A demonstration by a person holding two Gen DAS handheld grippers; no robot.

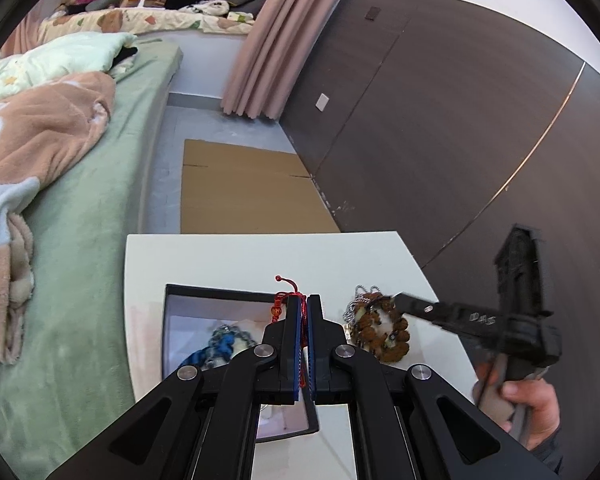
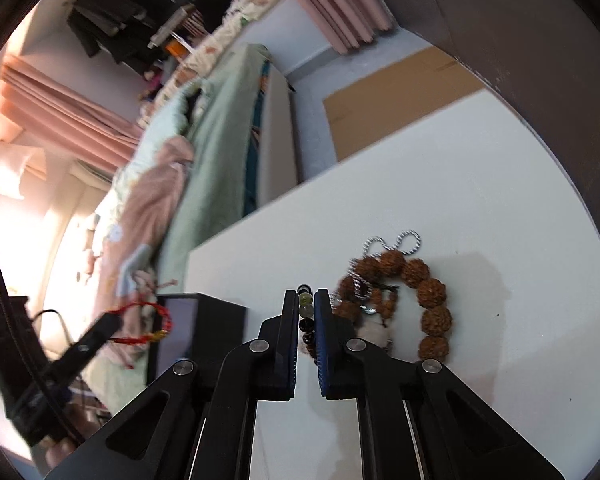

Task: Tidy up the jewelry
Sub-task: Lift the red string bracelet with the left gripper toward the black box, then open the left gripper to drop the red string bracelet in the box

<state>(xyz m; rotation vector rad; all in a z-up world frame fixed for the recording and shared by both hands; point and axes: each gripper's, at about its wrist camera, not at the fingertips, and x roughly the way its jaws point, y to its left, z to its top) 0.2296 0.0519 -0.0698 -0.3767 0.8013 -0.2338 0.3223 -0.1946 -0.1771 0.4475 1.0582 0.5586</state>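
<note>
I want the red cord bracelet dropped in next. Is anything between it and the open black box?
Nothing visible blocks it. The left gripper is shut on the red cord bracelet right above the black box, whose top is open; a blue beaded piece already lies inside, leaving bare floor beside it.

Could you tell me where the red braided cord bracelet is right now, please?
The red braided cord bracelet is pinched in the shut left gripper, held above the far edge of the open black box on the white table.
</note>
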